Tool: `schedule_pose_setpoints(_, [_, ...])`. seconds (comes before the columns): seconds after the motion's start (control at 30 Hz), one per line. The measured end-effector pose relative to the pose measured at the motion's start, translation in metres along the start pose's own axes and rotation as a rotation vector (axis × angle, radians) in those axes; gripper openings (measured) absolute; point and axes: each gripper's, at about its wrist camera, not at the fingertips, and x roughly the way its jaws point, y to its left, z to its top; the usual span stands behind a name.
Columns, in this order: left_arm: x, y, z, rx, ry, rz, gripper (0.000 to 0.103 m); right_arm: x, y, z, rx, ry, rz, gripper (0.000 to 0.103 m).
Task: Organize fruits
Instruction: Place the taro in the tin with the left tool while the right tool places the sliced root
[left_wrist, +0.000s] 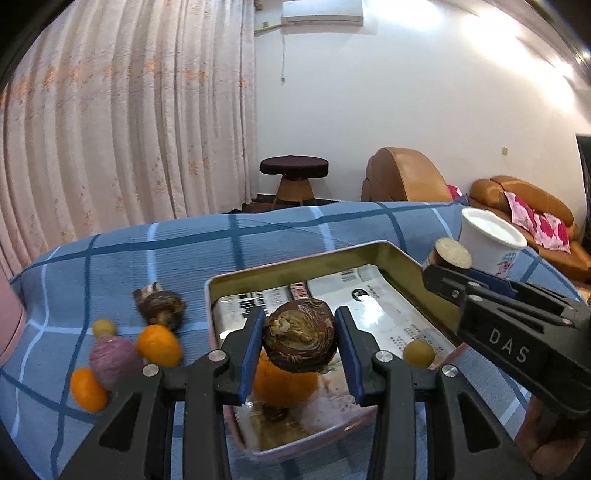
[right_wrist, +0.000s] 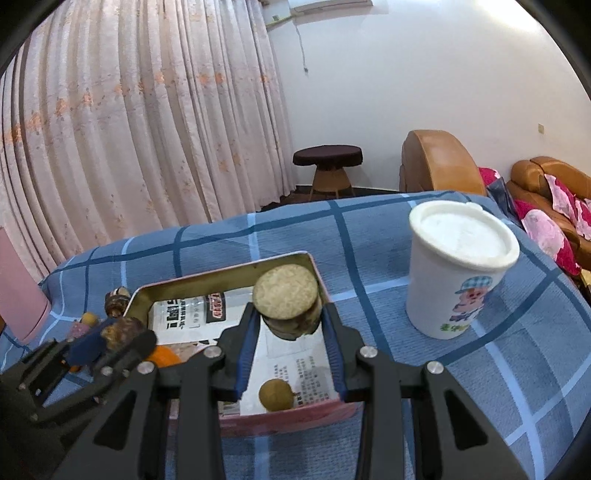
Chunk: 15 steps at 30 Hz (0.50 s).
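My left gripper (left_wrist: 300, 318) is shut on a dark brown round fruit (left_wrist: 299, 338), held above the metal tray (left_wrist: 295, 260). Under it in the tray lies an orange (left_wrist: 286, 386), and a small tan fruit (left_wrist: 418, 353) sits near the tray's right wall. My right gripper (right_wrist: 290, 314) is shut on a short brown cylinder piece with a pale cut face (right_wrist: 286, 297), over the tray (right_wrist: 207, 278). The right gripper (left_wrist: 443, 275) with that piece (left_wrist: 452, 253) also shows at the right of the left wrist view. In the right wrist view the left gripper (right_wrist: 125, 341) is at the left.
On the blue checked cloth (left_wrist: 184, 251) left of the tray lie another dark brown fruit (left_wrist: 160, 306), two oranges (left_wrist: 159, 345), a purple fruit (left_wrist: 110, 360) and a small yellow one (left_wrist: 103, 326). A white lidded cup (right_wrist: 458, 269) stands right of the tray.
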Motion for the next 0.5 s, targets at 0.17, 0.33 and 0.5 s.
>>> schedule_pose_setpoints(0.17, [0.009,-0.01,0.002,0.017,0.011,-0.003,0.041,0.01,-0.006,0.001,0.036,0.043,0.051,0.037])
schedule_pose_setpoints(0.33, [0.016,-0.015,0.004,0.018,0.024,0.005,0.041,0.016,-0.005,0.001,0.044,0.07,0.108,0.039])
schedule_pose_setpoints(0.5, [0.012,-0.016,0.004,0.022,0.008,0.022,0.063,0.006,-0.01,0.002,0.082,0.01,0.142,0.063])
